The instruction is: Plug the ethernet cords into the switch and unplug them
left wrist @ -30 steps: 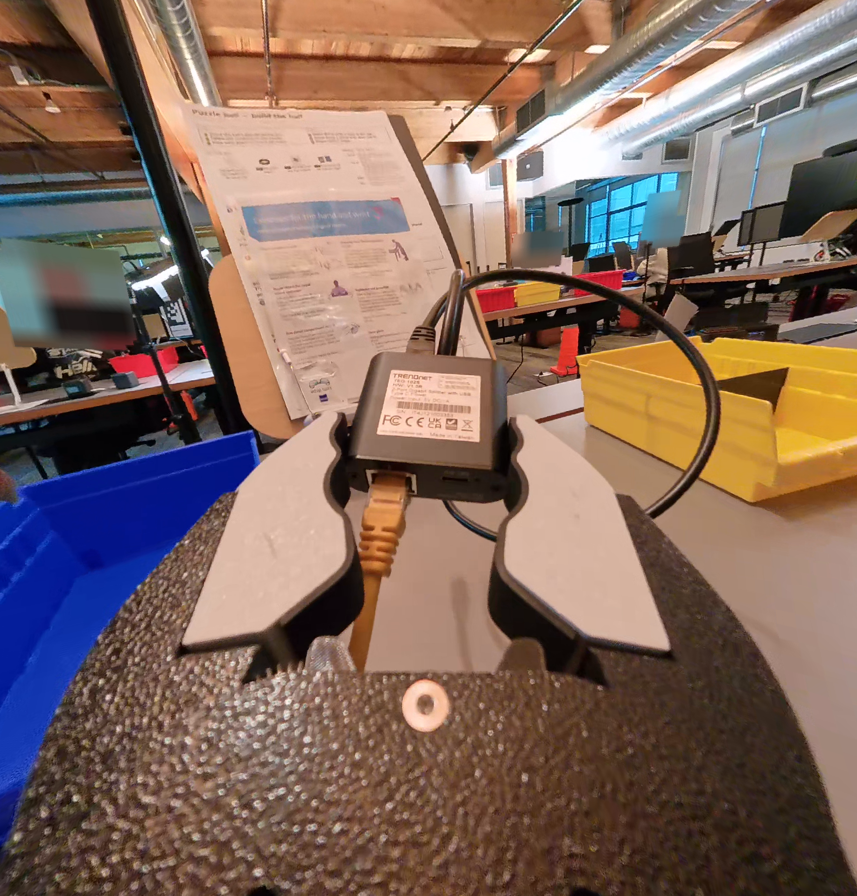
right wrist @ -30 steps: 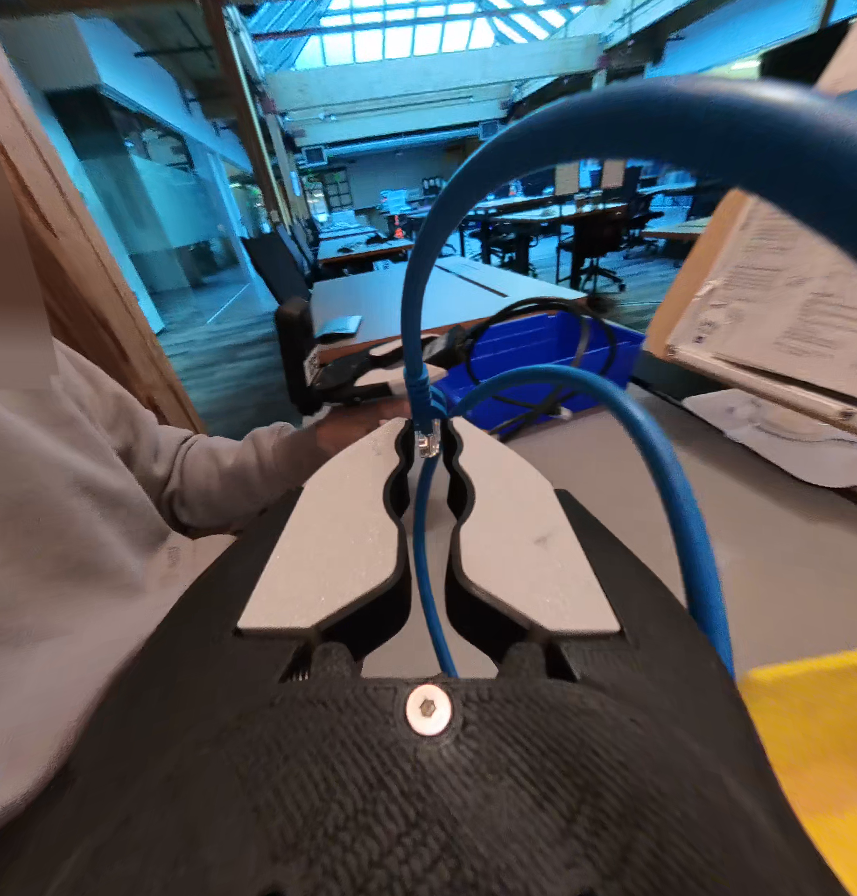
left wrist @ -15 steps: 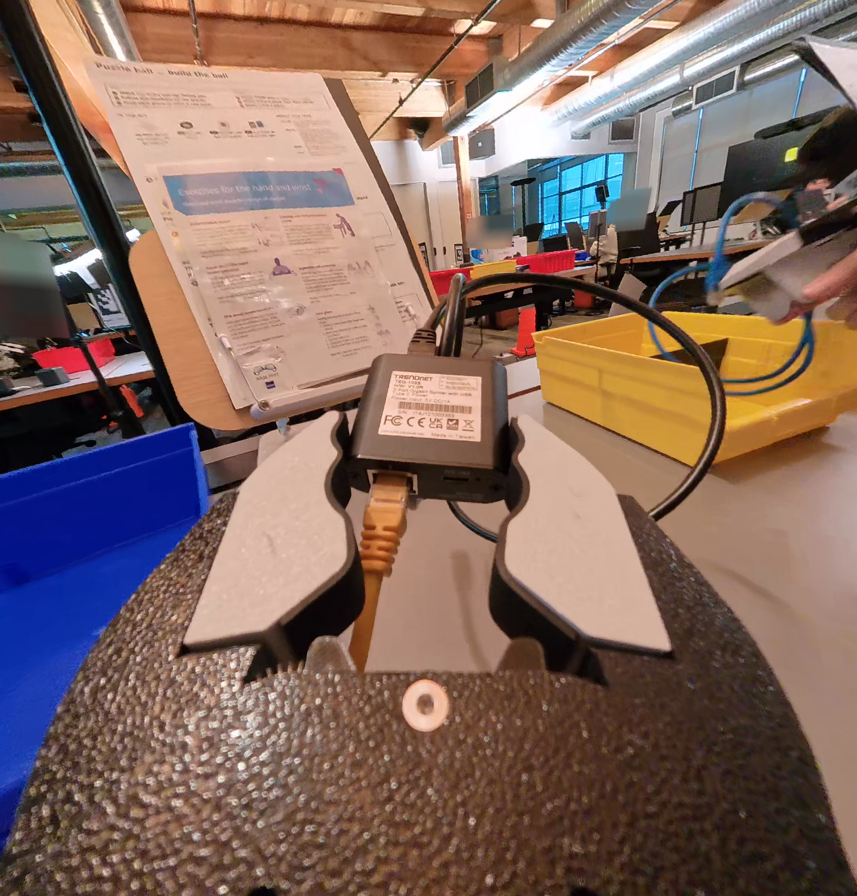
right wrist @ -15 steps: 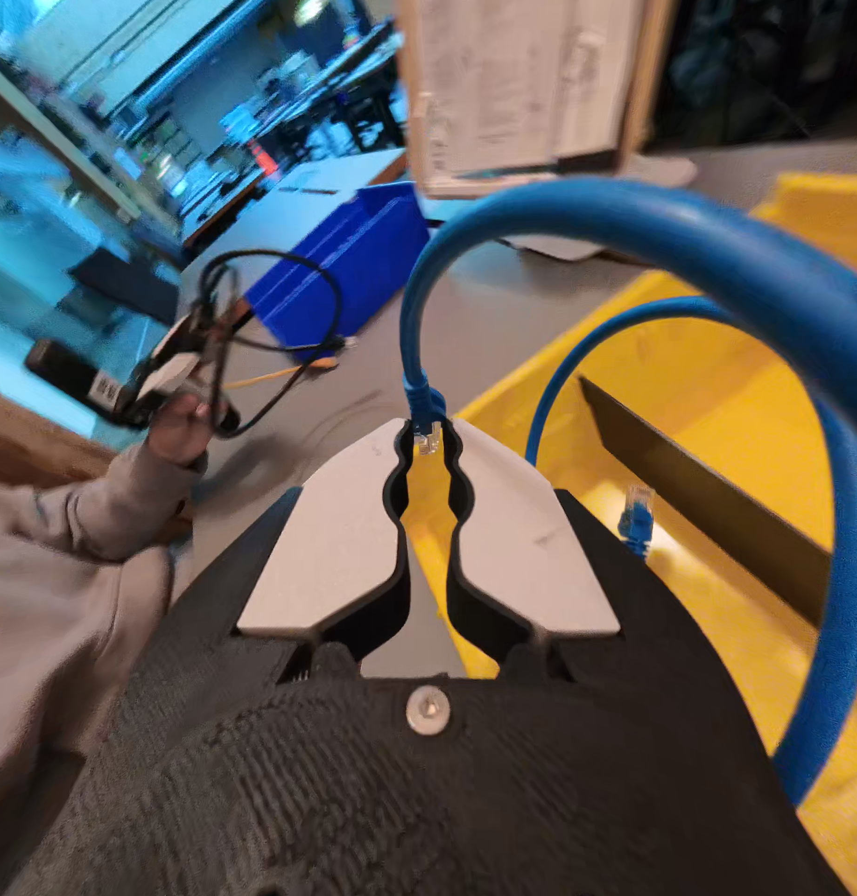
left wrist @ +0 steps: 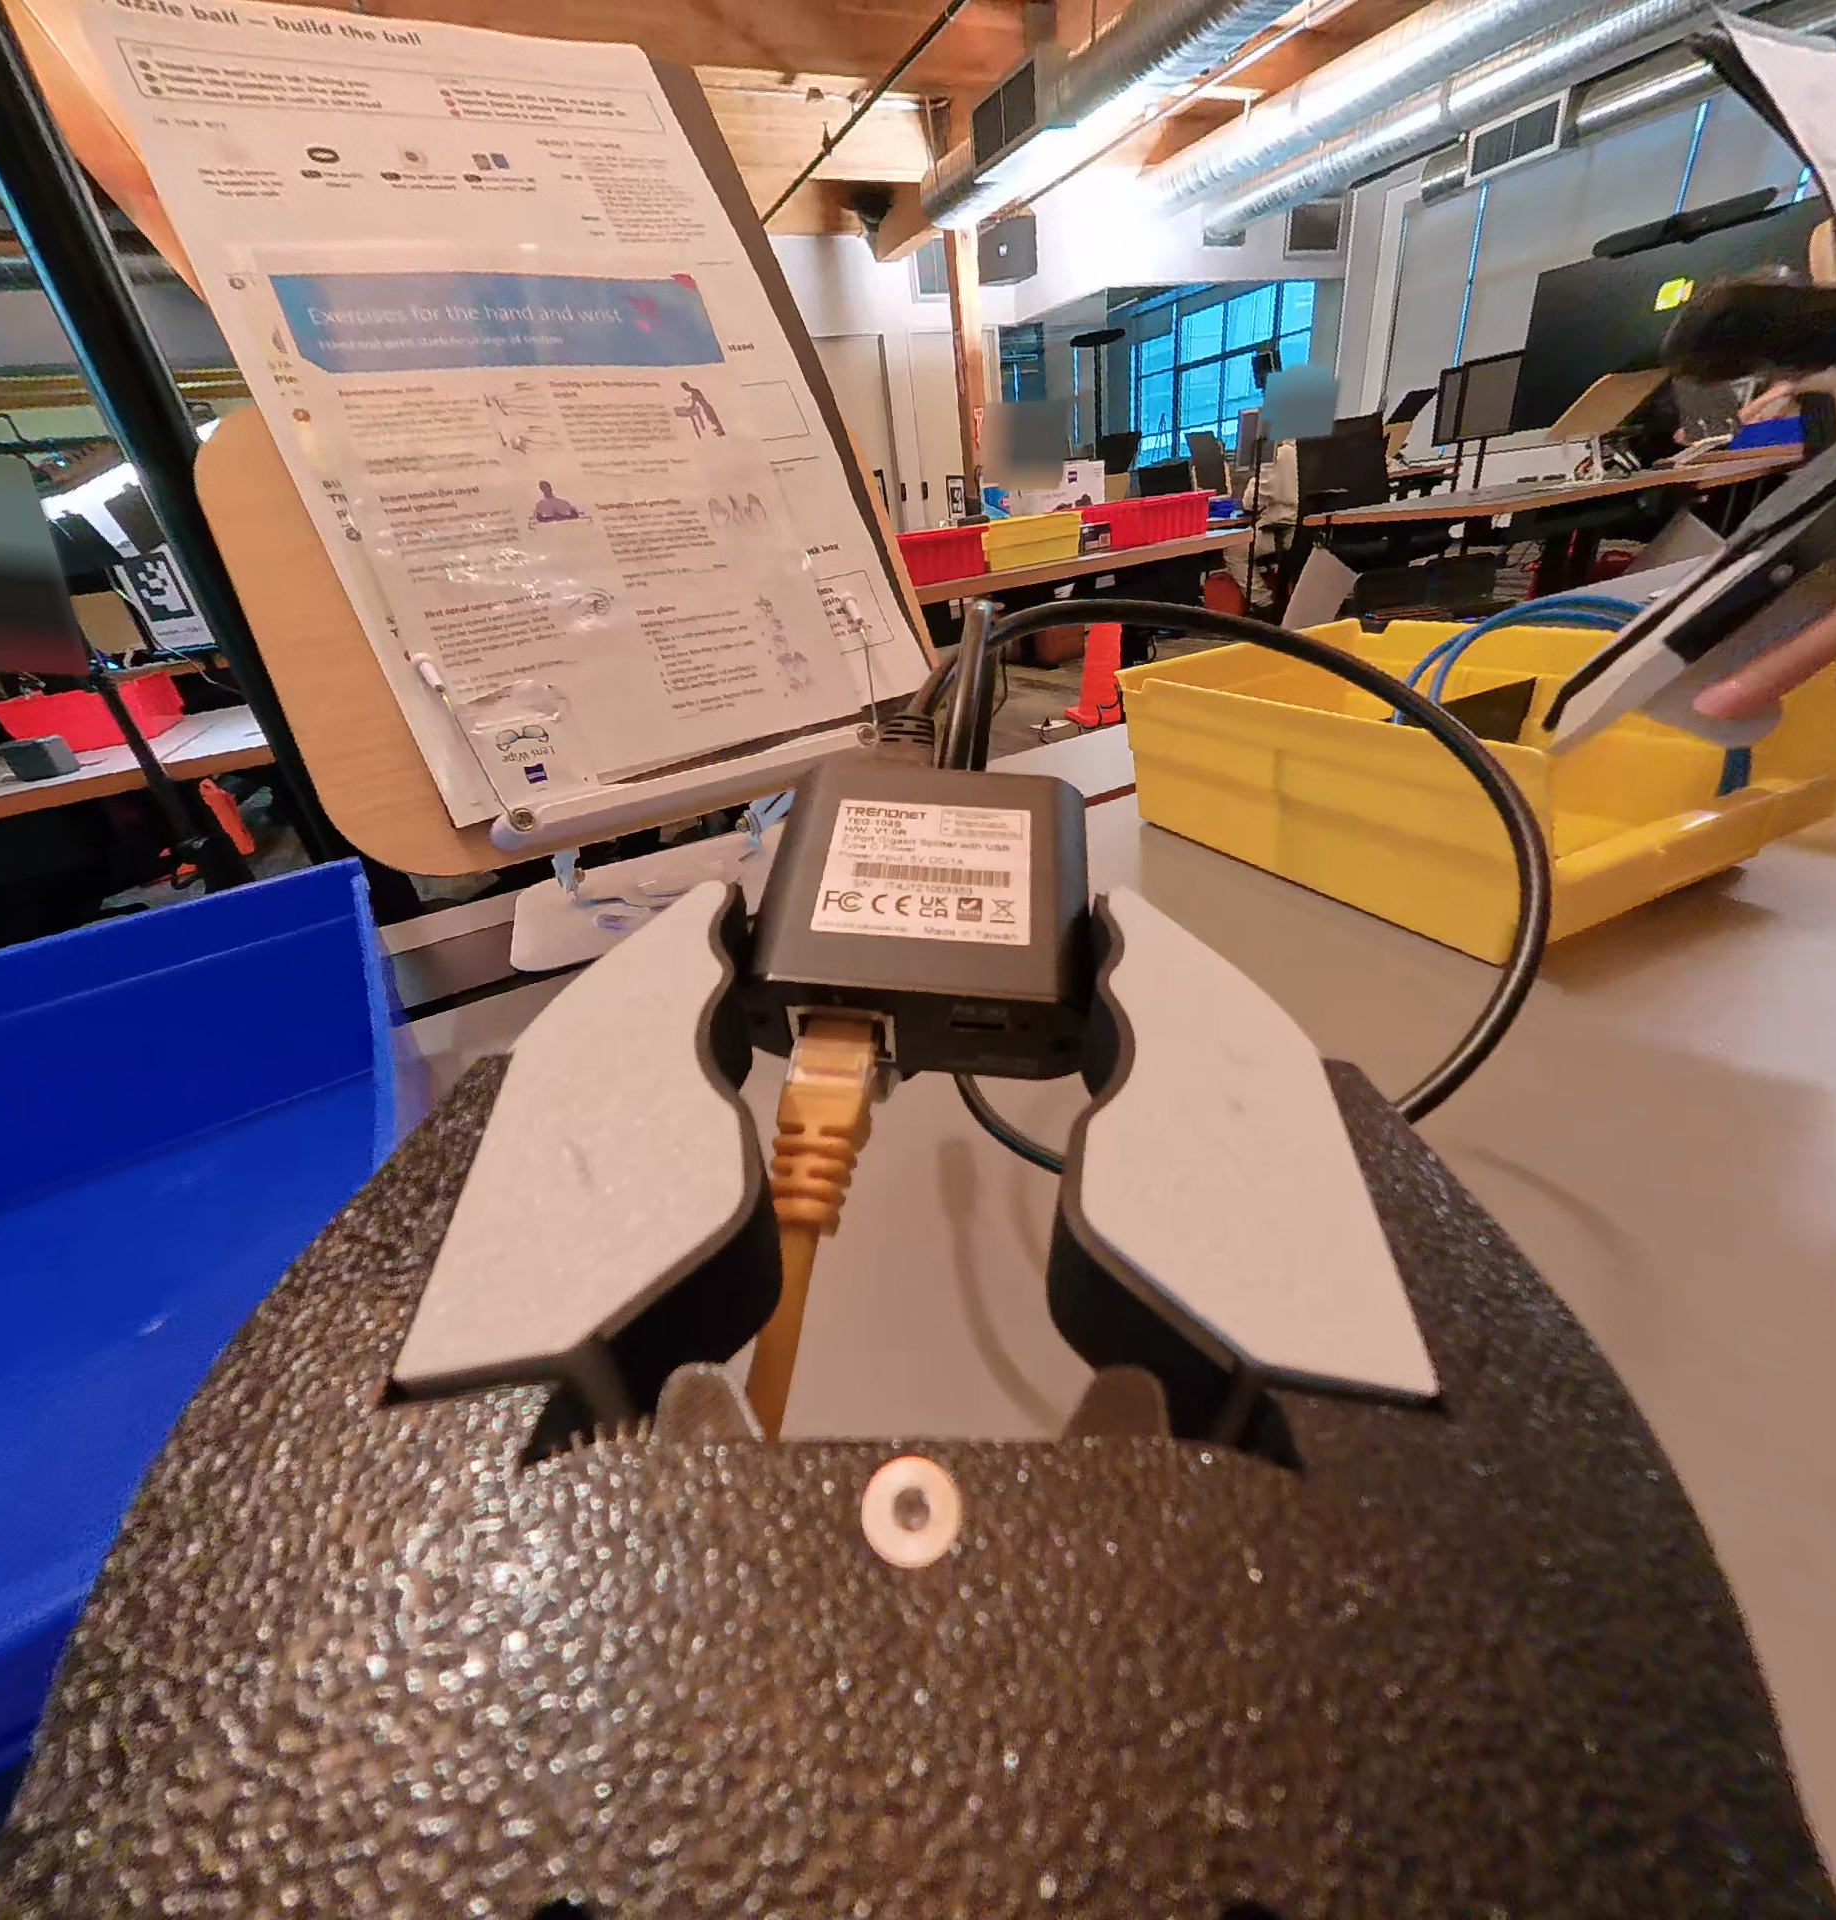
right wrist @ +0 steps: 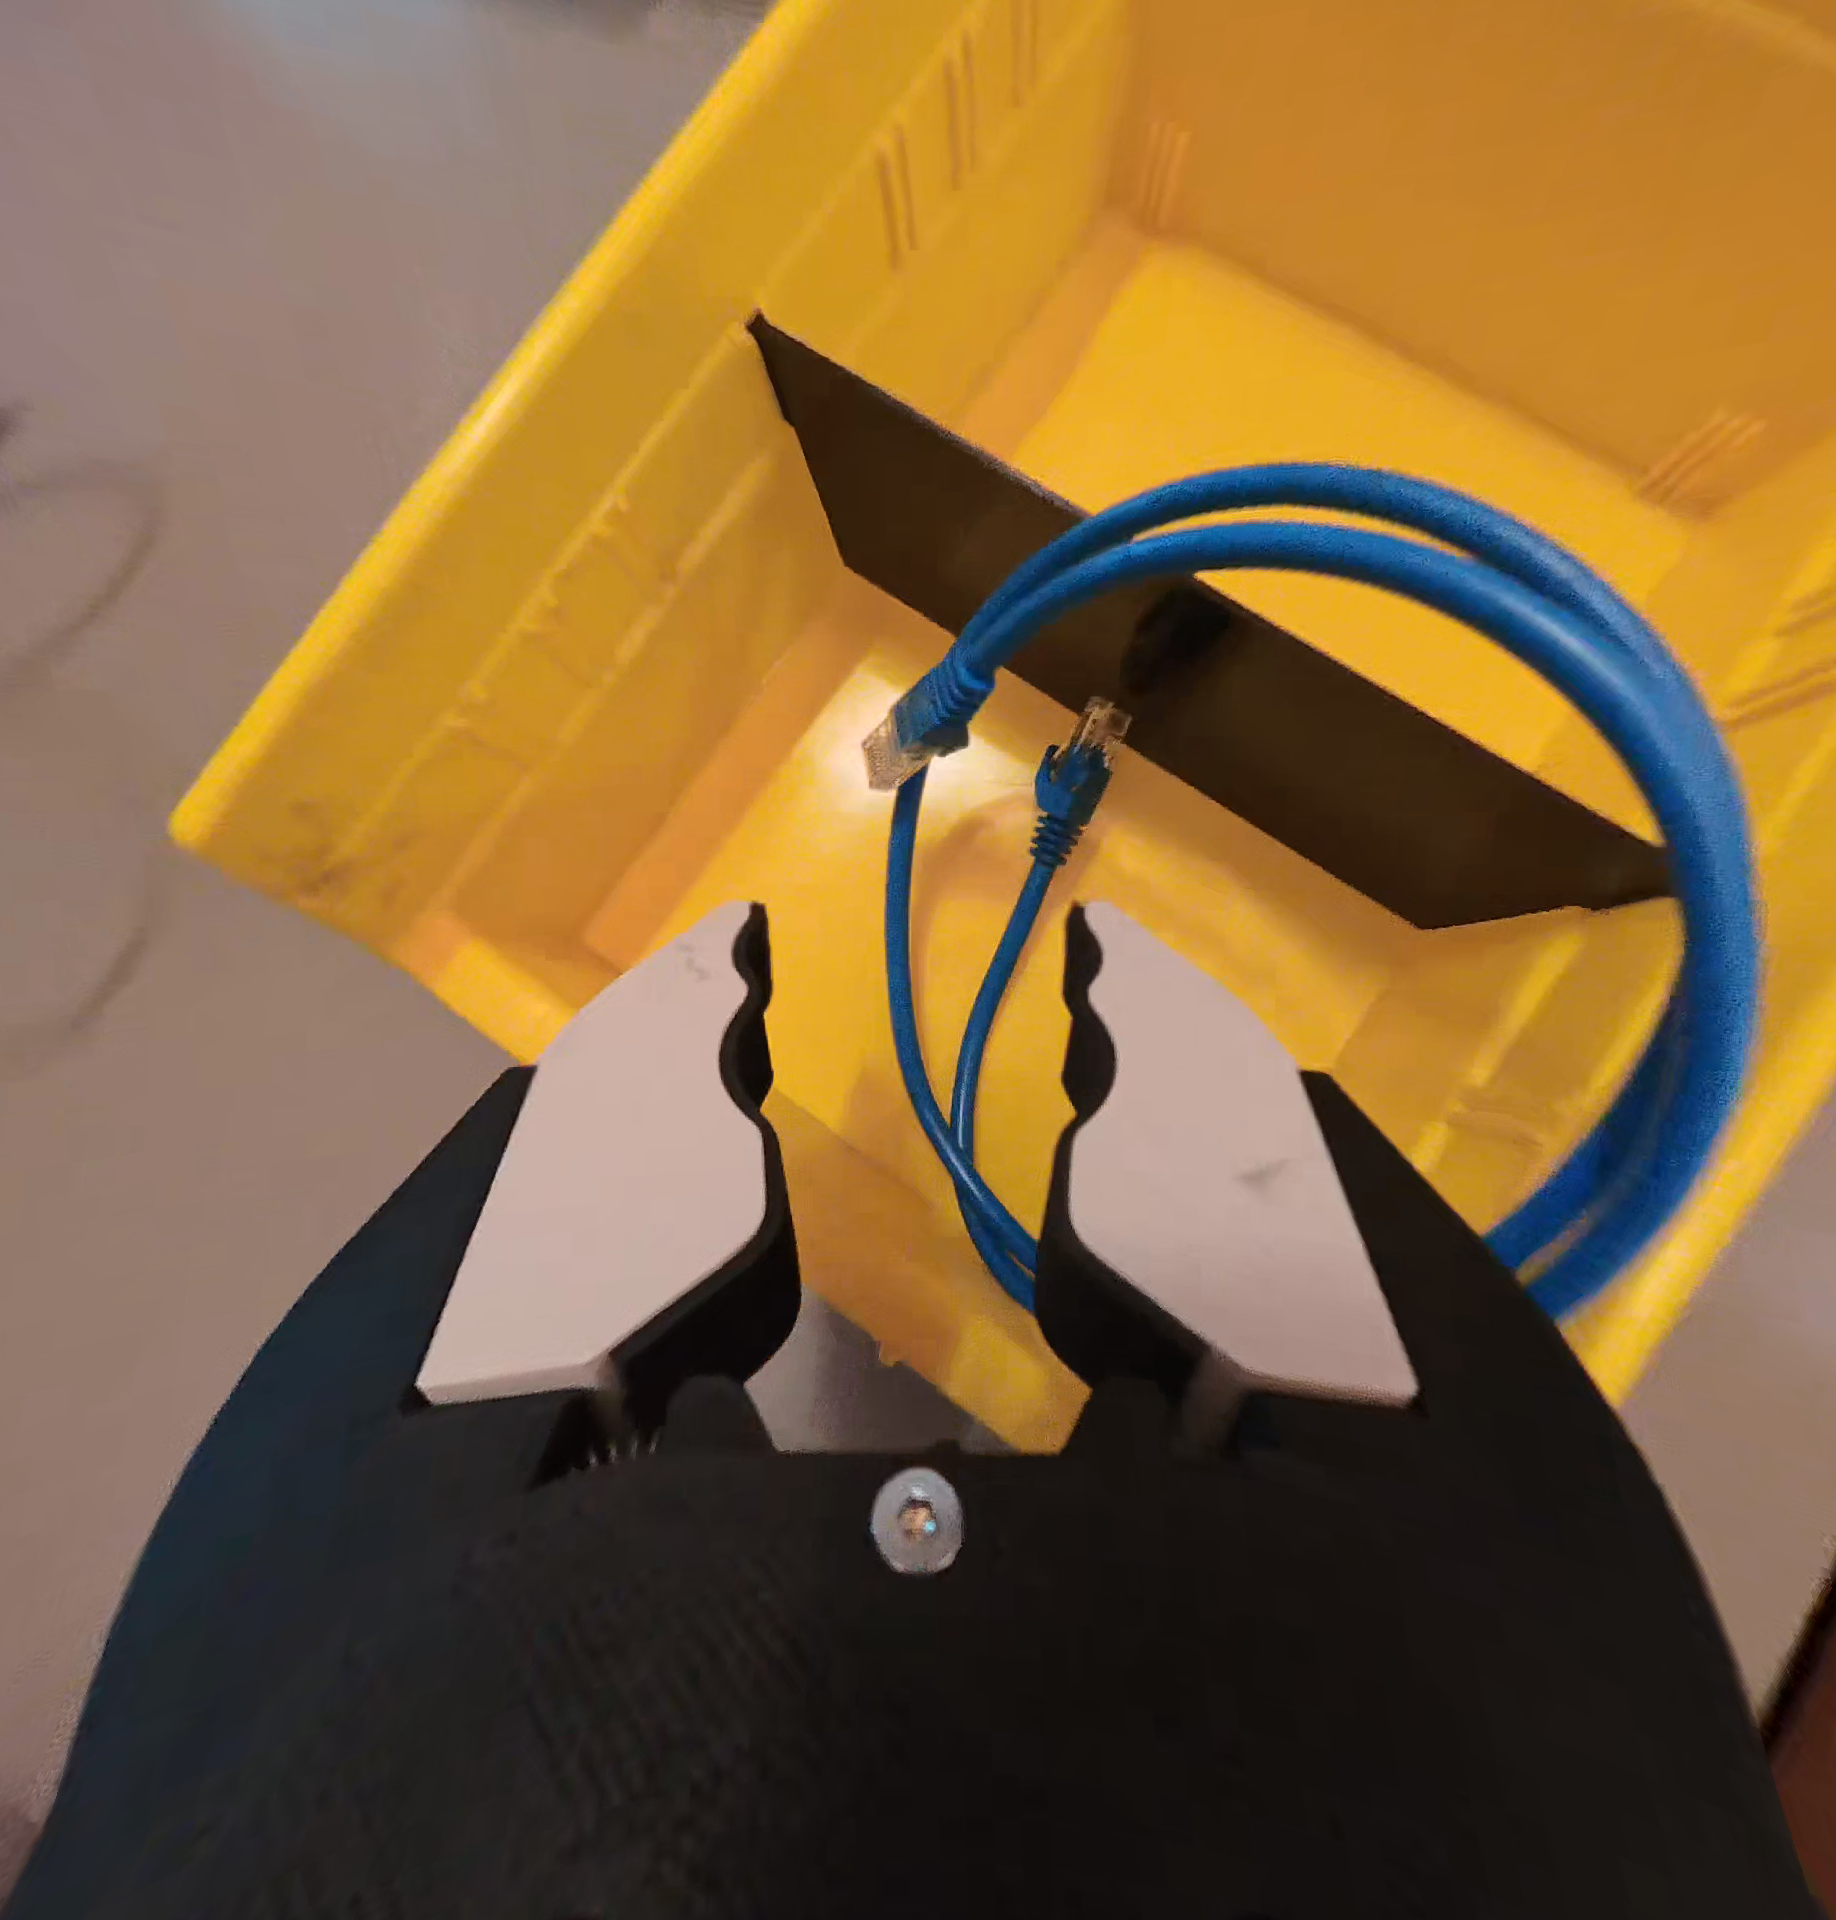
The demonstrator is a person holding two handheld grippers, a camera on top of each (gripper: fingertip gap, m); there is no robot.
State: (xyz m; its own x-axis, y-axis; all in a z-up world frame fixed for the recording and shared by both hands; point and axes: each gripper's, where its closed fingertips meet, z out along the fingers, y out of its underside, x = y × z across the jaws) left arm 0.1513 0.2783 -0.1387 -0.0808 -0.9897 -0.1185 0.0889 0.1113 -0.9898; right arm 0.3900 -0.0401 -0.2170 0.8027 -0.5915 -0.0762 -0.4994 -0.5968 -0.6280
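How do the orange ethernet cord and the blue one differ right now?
The orange cord is plugged into the switch, which the left gripper clamps; the blue cord lies coiled over the yellow bin, both plugs free, below the open right gripper. Both have clear plugs.

Yellow bin (left wrist: pixel 1361 800) and blue bin (left wrist: pixel 145 1122) flank a leaning document board (left wrist: pixel 301 665).
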